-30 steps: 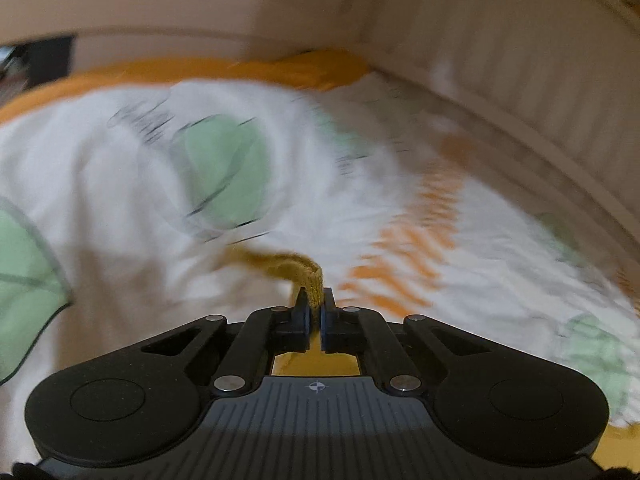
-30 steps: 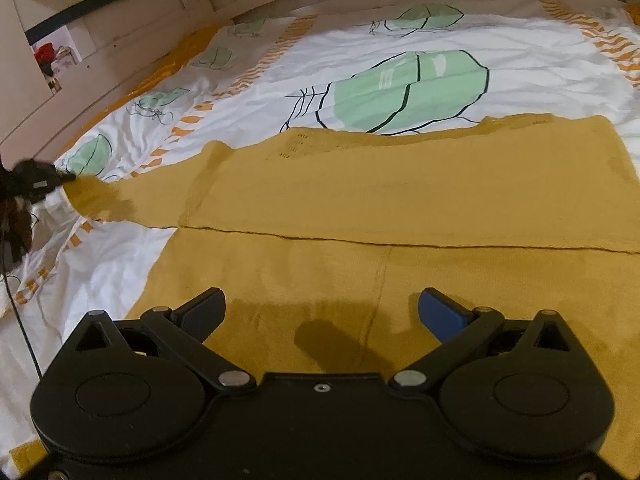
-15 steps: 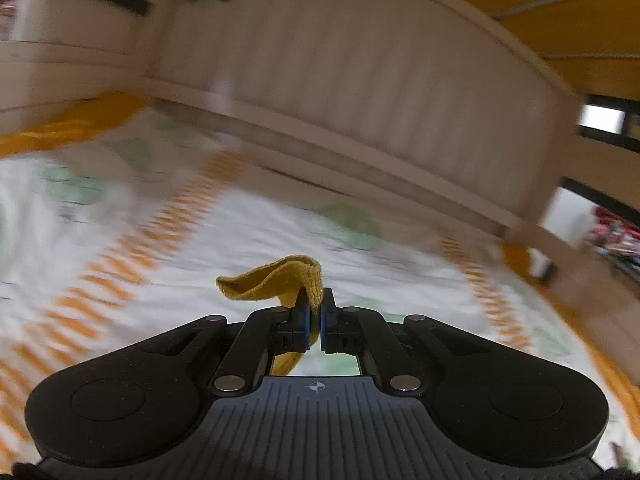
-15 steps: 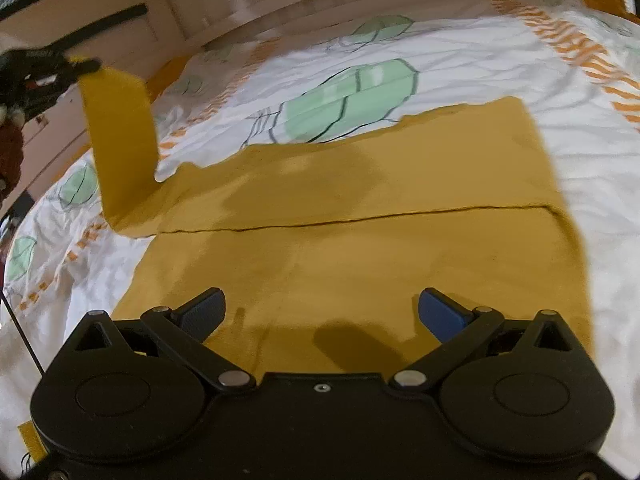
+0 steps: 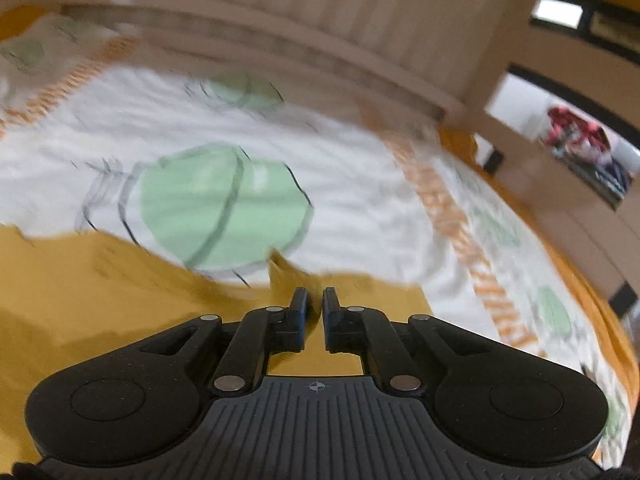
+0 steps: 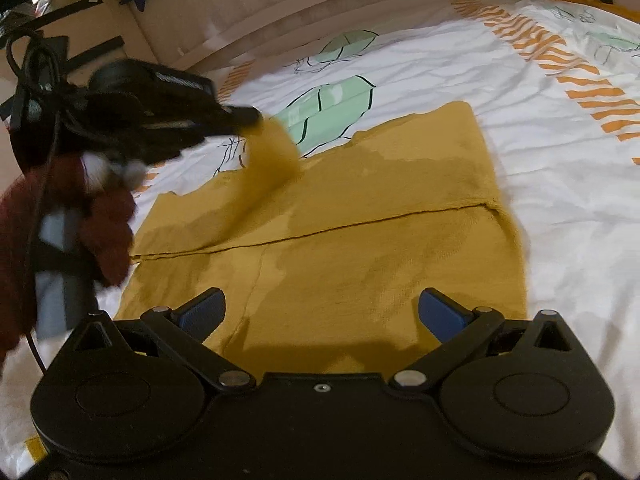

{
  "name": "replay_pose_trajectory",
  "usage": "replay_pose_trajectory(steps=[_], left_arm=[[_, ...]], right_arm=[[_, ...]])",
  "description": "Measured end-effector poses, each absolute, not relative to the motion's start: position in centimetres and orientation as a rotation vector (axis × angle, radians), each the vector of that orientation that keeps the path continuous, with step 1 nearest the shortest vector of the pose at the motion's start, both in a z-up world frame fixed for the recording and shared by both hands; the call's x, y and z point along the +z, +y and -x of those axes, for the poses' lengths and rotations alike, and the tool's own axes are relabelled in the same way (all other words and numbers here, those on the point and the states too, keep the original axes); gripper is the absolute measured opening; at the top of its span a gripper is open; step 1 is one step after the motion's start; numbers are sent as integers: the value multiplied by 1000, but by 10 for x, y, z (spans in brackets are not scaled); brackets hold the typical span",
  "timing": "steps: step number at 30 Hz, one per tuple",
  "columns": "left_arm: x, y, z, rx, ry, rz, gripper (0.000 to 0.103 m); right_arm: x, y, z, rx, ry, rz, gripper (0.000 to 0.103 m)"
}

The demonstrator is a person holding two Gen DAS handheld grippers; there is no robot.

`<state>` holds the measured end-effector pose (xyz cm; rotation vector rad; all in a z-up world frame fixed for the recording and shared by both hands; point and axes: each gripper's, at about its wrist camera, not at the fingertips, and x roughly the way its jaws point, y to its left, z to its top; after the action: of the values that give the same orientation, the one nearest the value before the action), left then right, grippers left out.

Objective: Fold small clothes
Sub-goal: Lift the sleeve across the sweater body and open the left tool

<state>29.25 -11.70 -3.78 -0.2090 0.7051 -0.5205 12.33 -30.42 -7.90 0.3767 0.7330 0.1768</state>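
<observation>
A mustard-yellow knit garment (image 6: 360, 220) lies flat on the bed, folded along a crosswise seam. Its left sleeve (image 6: 272, 156) rises off it up to the tips of my left gripper (image 6: 250, 114), which hovers over the garment's far left part. In the left wrist view the left gripper (image 5: 315, 296) is opening: a narrow gap shows with no cloth in it, and the sleeve's end (image 5: 282, 266) sits just beyond the left fingertip. The garment (image 5: 80, 280) fills the lower left there. My right gripper (image 6: 322, 310) is wide open and empty above the garment's near edge.
The white bedsheet (image 6: 540, 160), printed with green leaves and orange stripes, spreads around the garment. A beige slatted bed rail (image 6: 320, 0) runs along the far side. A dark red fuzzy sleeve (image 6: 108, 216) and cable hang under the left hand.
The left gripper swung right and down, carrying the sleeve from the left of the bed over the garment's body, and its jaws parted slightly. The right gripper shifted a little and stayed open.
</observation>
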Motion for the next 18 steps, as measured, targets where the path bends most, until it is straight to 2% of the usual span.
replay_pose_trajectory(steps=[3, 5, 10, 18], left_arm=[[-39, -121, -278, -539, 692, 149, 11], [-33, -115, -268, -538, 658, 104, 27], [-35, -84, -245, -448, 632, 25, 27], [-75, -4, -240, -206, 704, -20, 27]], right_arm=[[-80, -306, -124, 172, 735, -374, 102], [-80, -306, -126, 168, 737, -371, 102], [-78, -303, -134, 173, 739, -358, 102], [-70, -290, -163, 208, 719, -338, 102]])
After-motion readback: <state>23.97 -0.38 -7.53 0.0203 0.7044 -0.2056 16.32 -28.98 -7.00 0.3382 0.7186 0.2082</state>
